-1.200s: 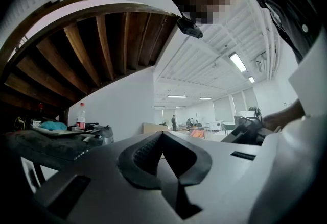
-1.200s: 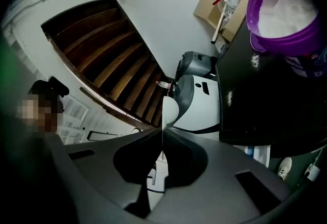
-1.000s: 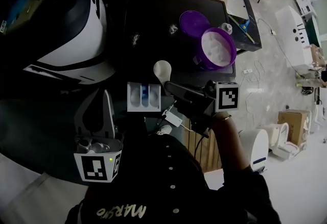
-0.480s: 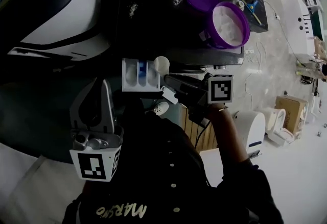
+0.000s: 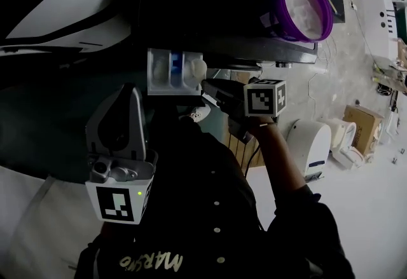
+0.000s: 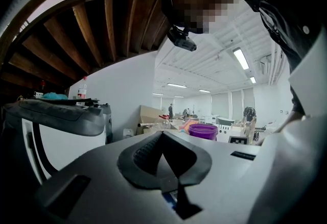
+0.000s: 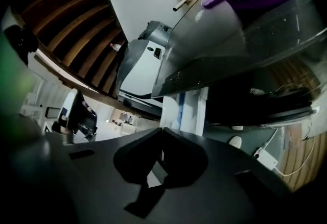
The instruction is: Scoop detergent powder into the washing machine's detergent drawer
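Bottom of frame: white lettering on the person's dark shirt (image 5: 149,263), not cleanly legible. Lower left: left gripper (image 5: 130,92), jaws together, nothing held. Centre: right gripper (image 5: 208,85), jaws clamped on a small white plastic scoop (image 5: 198,68) at the right end of the white pulled-out detergent drawer (image 5: 156,84). Upper right: open round purple tub of white powder (image 5: 280,14); label print unreadable.
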The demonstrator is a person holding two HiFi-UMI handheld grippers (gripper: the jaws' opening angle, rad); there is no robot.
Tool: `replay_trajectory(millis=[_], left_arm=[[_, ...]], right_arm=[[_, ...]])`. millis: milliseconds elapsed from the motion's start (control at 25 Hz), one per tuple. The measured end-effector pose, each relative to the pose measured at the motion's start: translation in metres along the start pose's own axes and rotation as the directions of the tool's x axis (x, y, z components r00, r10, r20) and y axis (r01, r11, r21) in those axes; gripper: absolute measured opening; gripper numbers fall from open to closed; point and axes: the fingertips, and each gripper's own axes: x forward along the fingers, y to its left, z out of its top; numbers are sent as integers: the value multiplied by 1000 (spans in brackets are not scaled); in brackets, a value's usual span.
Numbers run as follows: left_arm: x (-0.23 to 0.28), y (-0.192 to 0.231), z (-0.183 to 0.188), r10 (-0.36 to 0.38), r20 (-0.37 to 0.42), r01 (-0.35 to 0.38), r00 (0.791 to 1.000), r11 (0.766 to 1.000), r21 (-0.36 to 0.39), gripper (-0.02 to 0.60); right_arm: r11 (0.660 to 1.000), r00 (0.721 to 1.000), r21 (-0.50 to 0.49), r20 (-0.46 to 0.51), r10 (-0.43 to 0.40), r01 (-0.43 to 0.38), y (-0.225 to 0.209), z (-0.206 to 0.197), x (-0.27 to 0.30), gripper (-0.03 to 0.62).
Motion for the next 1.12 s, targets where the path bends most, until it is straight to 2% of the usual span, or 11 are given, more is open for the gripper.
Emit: replay_trajectory(millis=[120, 280, 360, 480, 680, 760, 920, 1040, 1120], left_arm=[[2, -4, -6, -3, -10, 3, 1000, 1000, -8, 15], [2, -8, -14, -9, -23, 8, 1000, 1000, -18, 15], [2, -9, -17, -11, -27, 10, 1000, 1000, -21, 15], [2, -10, -20, -11, -29, 10, 1000, 1000, -26, 15], [-2, -9, -25, -2, -30, 1, 1000, 999, -33, 14], [-3, -9, -27, 3, -33, -4, 999, 999, -37, 14], [-6, -10, -31, 10, -36, -11, 999, 999, -42, 15], [-9, -11, -35, 12, -41, -13, 999, 999, -48, 15], [-10, -13, -37, 8, -43, -11, 999, 999, -52, 15]], right_arm=[[988, 994, -106, -10, -113, 112, -13, -3, 6, 31], [932, 969, -272, -3, -248, 238, -25, -6, 15, 31], [888, 952, -357, 12, -305, 289, -28, -5, 18, 31], [803, 921, -476, 41, -387, 358, -33, -3, 21, 31], [668, 877, -617, 78, -475, 416, -33, -1, 25, 31], [602, 856, -672, 95, -507, 432, -34, -1, 26, 31], [449, 813, -772, 146, -564, 450, -39, -2, 26, 31], [317, 779, -837, 188, -598, 446, -40, -2, 26, 31], [217, 752, -871, 227, -619, 442, -41, -1, 26, 31]])
